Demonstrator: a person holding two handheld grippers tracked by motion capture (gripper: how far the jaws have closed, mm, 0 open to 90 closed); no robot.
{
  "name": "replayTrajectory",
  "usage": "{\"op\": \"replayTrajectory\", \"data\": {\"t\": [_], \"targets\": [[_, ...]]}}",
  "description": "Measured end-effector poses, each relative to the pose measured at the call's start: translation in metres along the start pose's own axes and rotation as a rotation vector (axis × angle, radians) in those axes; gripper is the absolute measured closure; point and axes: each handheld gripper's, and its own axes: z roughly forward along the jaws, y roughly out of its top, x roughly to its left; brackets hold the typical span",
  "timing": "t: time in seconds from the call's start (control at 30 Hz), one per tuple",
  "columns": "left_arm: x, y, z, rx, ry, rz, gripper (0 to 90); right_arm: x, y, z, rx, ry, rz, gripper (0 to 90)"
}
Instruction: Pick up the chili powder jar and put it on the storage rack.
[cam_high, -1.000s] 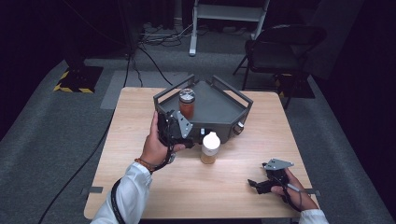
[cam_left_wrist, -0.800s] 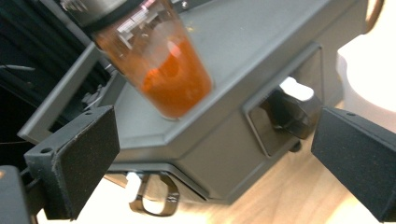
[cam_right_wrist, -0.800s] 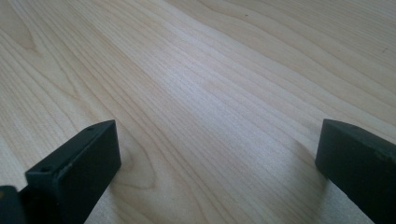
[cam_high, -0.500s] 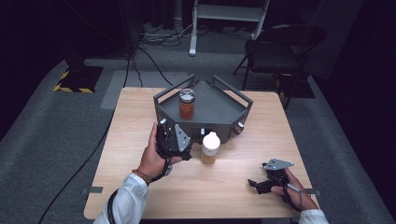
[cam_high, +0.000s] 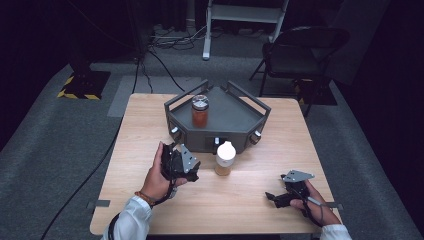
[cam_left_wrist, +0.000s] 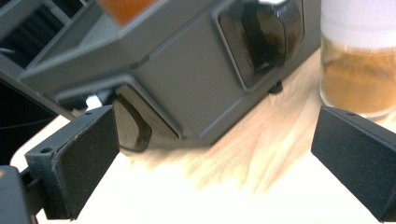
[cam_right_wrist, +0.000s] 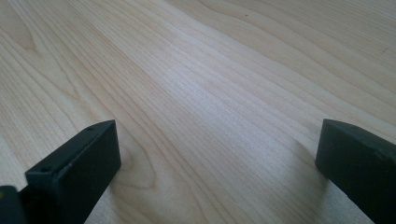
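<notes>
- Left gripper (cam_high: 181, 163), in the high view, hangs over a pale wooden worktop (cam_high: 145, 125) that stands on grey carpet in a dark room, with a folding chair (cam_high: 300, 47) beyond. The person's left hand (cam_high: 159, 175) grasps it from behind, the forearm coming up from the bottom edge. Just to its right stands a white-capped jar (cam_high: 225, 158) of tan powder; ahead sits a grey angular tray (cam_high: 235, 112) carrying an orange-filled jar (cam_high: 199, 110).
- Right gripper (cam_high: 280, 195) lies low at the worktop's near right, well apart from the jars, the right hand (cam_high: 311, 200) over it.
- Left gripper view: jaws spread wide with nothing between them; the tray's front wall (cam_left_wrist: 187, 88) is ahead, the powder jar (cam_left_wrist: 357, 70) ahead of the right jaw.
- Right gripper view: jaws spread wide over bare wood grain (cam_right_wrist: 210, 93).
</notes>
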Motion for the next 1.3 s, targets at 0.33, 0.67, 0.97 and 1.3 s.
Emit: {"op": "replayTrajectory", "data": {"t": [0.33, 0.67, 0.97, 1.3], "targets": [[0.005, -0.022, -0.004, 0.032, -0.033, -0.029, 0.9, 0.0, 0.0, 0.0, 0.0, 0.0, 0.0, 0.0], [0.007, -0.041, -0.006, 0.109, -0.037, -0.023, 0.9, 0.0, 0.0, 0.0, 0.0, 0.0, 0.0, 0.0], [0.018, -0.056, -0.008, 0.162, -0.056, -0.073, 1.0, 0.0, 0.0, 0.0, 0.0, 0.0, 0.0, 0.0], [0.026, -0.069, -0.004, 0.188, -0.088, -0.149, 1.0, 0.0, 0.0, 0.0, 0.0, 0.0, 0.0, 0.0]]}}
